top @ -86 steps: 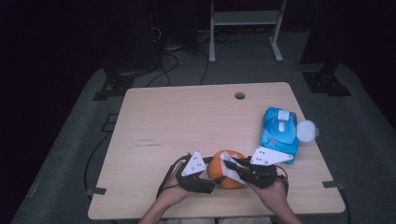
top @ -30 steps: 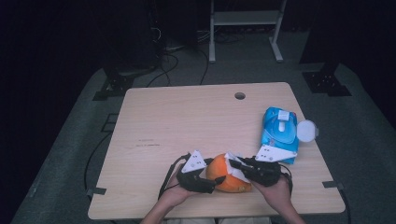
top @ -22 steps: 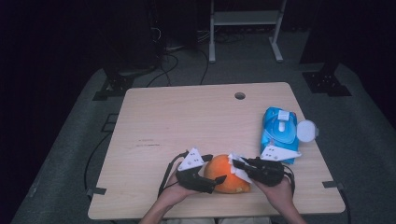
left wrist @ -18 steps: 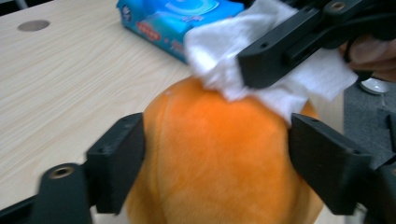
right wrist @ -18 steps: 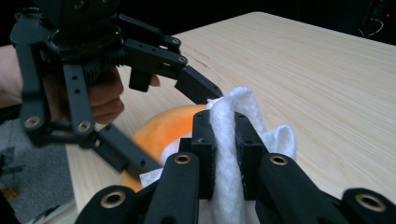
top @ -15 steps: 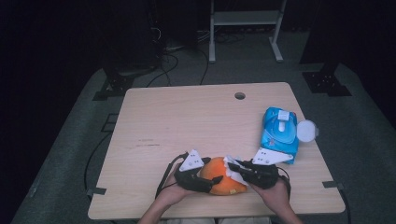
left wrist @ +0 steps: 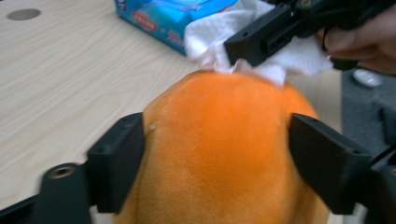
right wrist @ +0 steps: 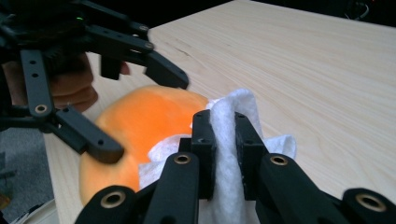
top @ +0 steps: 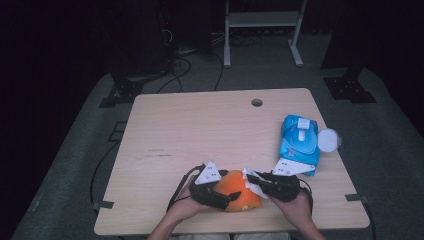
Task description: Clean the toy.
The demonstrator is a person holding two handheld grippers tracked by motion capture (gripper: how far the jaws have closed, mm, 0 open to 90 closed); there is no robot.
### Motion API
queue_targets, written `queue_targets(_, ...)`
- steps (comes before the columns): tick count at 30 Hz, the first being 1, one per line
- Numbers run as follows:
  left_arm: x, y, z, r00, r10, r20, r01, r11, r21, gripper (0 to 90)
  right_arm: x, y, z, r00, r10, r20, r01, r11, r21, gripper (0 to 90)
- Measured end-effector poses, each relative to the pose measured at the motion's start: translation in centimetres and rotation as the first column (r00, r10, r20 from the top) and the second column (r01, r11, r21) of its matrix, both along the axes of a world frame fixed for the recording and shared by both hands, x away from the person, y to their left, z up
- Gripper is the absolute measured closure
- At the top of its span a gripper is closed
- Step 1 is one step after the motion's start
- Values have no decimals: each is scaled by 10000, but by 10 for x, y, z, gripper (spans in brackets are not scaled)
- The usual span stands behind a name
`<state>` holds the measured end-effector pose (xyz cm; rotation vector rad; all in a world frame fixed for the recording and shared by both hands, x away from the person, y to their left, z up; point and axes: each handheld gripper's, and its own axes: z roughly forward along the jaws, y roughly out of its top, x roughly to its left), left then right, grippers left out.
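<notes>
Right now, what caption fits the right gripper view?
Right tool pinches a white wipe against the orange plush held by the left tool.

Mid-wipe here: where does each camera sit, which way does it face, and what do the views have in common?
High view: above the near table edge, looking forward and down; forearms, left gripper, right gripper.
Left gripper view: on that gripper, jaws around the orange plush toy.
Right gripper view: on that gripper, jaws pinching the white wipe.
Shared: toy, wipe, table.
</notes>
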<state>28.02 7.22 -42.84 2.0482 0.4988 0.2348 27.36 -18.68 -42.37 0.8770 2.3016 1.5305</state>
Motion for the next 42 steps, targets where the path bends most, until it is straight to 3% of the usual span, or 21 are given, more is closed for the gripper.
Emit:
queue_targets(2, 1, 2, 0, 9999, 121, -62, -121, 9999, 35, 238, -1, -1, 0, 9999, -9, -110, 11, 9998, 179, 810)
queue_targets(5, 4, 6, -1, 9991, 385, -199, -387, 9992, -94, 250, -6, 7, 5, 9987, 502, -54, -499, 9972, 549, 806)
queue_targets(8, 9, 13, -2, 9977, 493, -472, -507, 9983, -285, 261, -12, 15, 8, 9965, 809, 230, -815, 9963, 263, 806)
queue_targets(11, 12, 18, -3, 9956, 649, -681, -684, 9964, -509, 266, -7, 8, 5, 9986, 503, 138, -506, 9985, 206, 808)
queue_targets(14, 12, 20, -4, 9949, 674, -746, -719, 9957, -592, 267, -2, 0, -1, 9995, 184, -250, -174, 9991, 376, 808)
queue_targets(17, 12, 20, -4, 9955, 603, -729, -648, 9960, -612, 262, -8, 5, 4, 9985, 539, -109, -532, 9969, 580, 808)
queue_targets(19, 13, 20, -4, 9964, 304, -788, -365, 9963, -773, 212, -13, 13, 7, 9949, 1002, 63, -1004, 9932, 592, 808)
queue_targets(20, 13, 19, -4, 9958, 254, -882, -330, 9958, -859, 175, -14, 16, 7, 9942, 1068, 125, -1072, 9936, 358, 808)
queue_targets(22, 14, 16, -6, 9946, 308, -994, -397, 9952, -897, 124, -11, 16, 2, 9945, 1044, -17, -1042, 9937, 420, 809)
queue_targets(24, 13, 11, -6, 9953, 428, -870, -489, 9963, -701, 142, -7, 13, 1, 9959, 890, -132, -881, 9946, 541, 809)
queue_targets(26, 11, 7, -2, 9982, 556, -232, -566, 9975, -426, 257, -4, 12, 2, 9973, 731, -81, -725, 9959, 545, 809)
queue_targets(27, 8, 6, 2, 9967, 764, 257, -751, 9960, -480, 303, -3, 12, 2, 9979, 633, -103, -625, 9961, 629, 809)
queue_targets(30, 3, 8, 10, 9877, 1162, 1044, -1071, 9903, -888, 371, 1, 11, 4, 9994, 343, -39, -338, 9951, 928, 809)
queue_targets(31, 3, 10, 12, 9849, 1283, 1166, -1197, 9897, -781, 370, 2, 12, 4, 9994, 347, 28, -348, 9955, 884, 809)
queue_targets(37, 11, 24, -1, 9865, 1538, 561, -1515, 9875, -444, 360, 9, 13, -13, 9991, 216, -357, -197, 9984, 536, 810)
queue_targets(40, 15, 33, -4, 9872, 1590, 110, -1578, 9846, -749, 349, 13, 3, -19, 9974, -269, -672, 300, 9985, 458, 810)
queue_targets(42, 17, 36, -6, 9872, 1594, -85, -1596, 9835, -847, 338, 12, 2, -21, 9961, -254, -842, 307, 9976, 621, 810)
